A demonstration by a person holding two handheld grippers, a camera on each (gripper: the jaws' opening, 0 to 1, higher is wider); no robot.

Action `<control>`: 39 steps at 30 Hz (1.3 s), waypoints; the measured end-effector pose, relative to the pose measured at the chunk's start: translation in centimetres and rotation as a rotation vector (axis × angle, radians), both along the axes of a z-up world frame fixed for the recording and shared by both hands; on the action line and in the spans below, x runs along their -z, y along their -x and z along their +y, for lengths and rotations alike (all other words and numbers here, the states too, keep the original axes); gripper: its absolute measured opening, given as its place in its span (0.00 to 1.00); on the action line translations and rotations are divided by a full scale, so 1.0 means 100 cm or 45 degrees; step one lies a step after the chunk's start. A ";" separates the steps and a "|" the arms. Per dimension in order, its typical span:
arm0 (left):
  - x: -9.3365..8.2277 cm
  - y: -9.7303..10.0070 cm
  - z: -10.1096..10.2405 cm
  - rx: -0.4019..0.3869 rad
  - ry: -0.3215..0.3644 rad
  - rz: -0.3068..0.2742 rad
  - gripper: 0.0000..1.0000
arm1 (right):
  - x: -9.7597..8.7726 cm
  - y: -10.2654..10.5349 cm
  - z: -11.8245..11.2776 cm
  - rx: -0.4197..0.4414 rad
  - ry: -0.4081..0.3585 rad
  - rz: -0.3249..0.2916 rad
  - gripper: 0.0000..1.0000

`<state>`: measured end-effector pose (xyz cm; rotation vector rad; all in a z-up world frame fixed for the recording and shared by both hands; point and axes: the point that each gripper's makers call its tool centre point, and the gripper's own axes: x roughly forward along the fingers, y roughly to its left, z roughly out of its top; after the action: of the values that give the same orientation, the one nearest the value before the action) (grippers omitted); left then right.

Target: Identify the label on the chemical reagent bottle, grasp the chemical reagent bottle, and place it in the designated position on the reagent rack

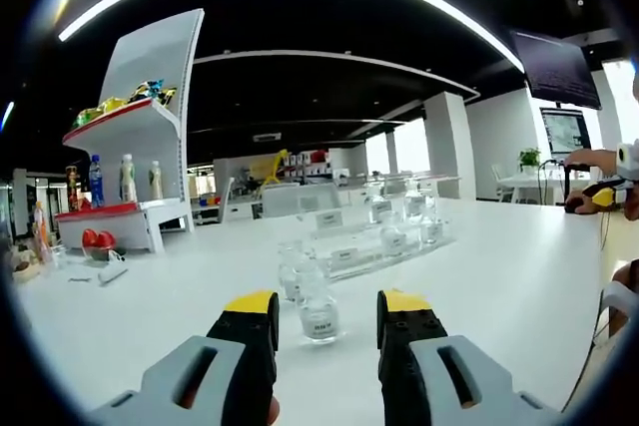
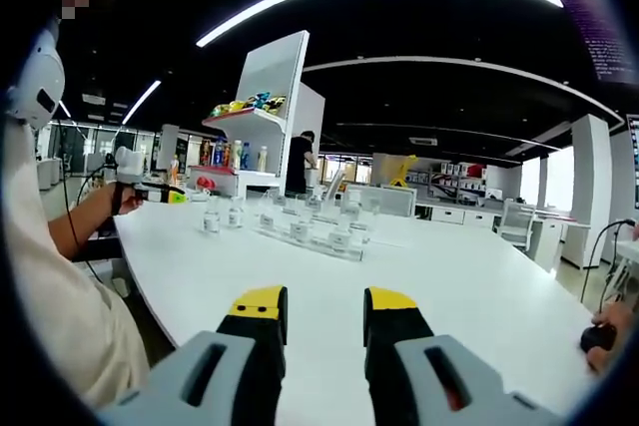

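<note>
A small clear reagent bottle (image 1: pixel 319 318) with a white label stands on the white table (image 1: pixel 499 276), between the yellow tips of my left gripper (image 1: pixel 327 304). The jaws are open, with a gap on each side of the bottle. Two more clear bottles (image 1: pixel 292 271) stand just behind it. Further back is the clear reagent rack (image 1: pixel 371 246), which holds several bottles and label cards. My right gripper (image 2: pixel 324 301) hovers open over bare table with nothing between its jaws. From that side the rack (image 2: pixel 312 231) lies far ahead, with loose bottles (image 2: pixel 212 218) to its left.
A white display shelf (image 1: pixel 140 147) with red edges, drinks and snacks stands at the back left. A hand holds another gripper (image 1: pixel 597 194) at the far right. A person in white (image 2: pixel 50 296) sits at the left, holding a gripper (image 2: pixel 150 192). Someone's hand (image 2: pixel 602 334) rests at the table's right edge.
</note>
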<state>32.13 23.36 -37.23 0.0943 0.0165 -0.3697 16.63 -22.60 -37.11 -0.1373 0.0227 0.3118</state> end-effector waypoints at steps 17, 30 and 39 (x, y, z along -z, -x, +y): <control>0.002 -0.030 -0.012 0.006 -0.045 0.014 0.40 | -0.001 -0.007 0.005 -0.012 0.011 0.012 0.30; 0.019 -0.061 -0.017 -0.045 -0.075 0.047 0.40 | -0.008 -0.010 0.005 -0.008 0.021 0.008 0.30; 0.019 -0.065 -0.014 -0.064 -0.026 0.062 0.40 | -0.014 -0.013 0.003 0.000 0.036 0.000 0.30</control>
<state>38.66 21.97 -39.14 0.1051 0.0707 -0.3218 17.90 -22.32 -35.67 -0.1650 0.0271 0.3114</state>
